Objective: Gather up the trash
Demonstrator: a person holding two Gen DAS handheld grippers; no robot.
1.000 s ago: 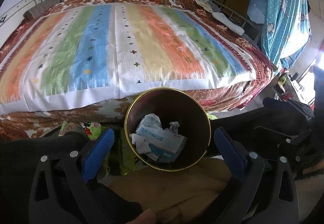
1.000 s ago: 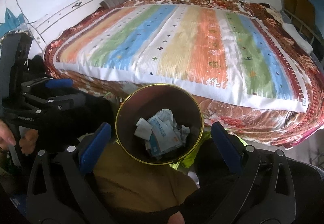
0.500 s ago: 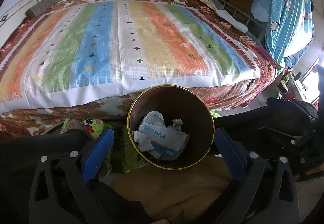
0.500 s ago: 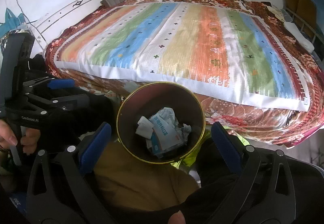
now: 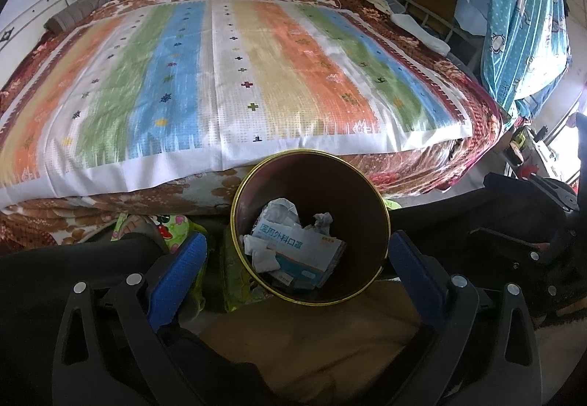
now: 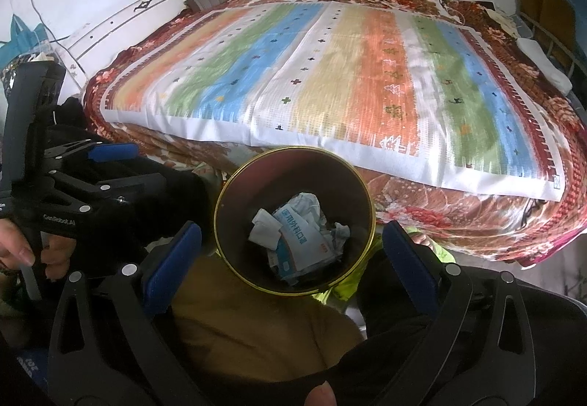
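Trash (image 5: 293, 248) lay in a round bin with a gold rim (image 5: 385, 218), which stood on the floor just in front of the bed, framed between the fingers of both grippers. The left gripper (image 5: 297, 259) had its blue-padded fingers (image 5: 176, 274) spread wide apart and held nothing; the right gripper (image 6: 291, 255) was likewise wide apart and empty, its pads (image 6: 170, 255) flanking the bin (image 6: 234, 263).

In the bin were crumpled white papers and a white and blue packet (image 6: 302, 240) printed with blue Chinese characters, too small to make out with certainty.

Only the right wrist view showed the left gripper from the side (image 6: 73, 193), with "GenRobot.AI" lettered on its black body and the person's fingers (image 6: 22, 252) around its handle. It also showed a white headboard (image 6: 146, 13) and a teal bag (image 6: 18, 39) at the far left. Only the left wrist view showed a blue dotted cloth (image 5: 524, 20) hanging beyond the bed's right side, and the right gripper's dark body (image 5: 532, 222) at the edge.

Both views showed the striped bedcover (image 5: 227, 75) over a brown floral blanket (image 5: 440, 163), and a tan cloth (image 6: 253, 332) beneath the grippers.
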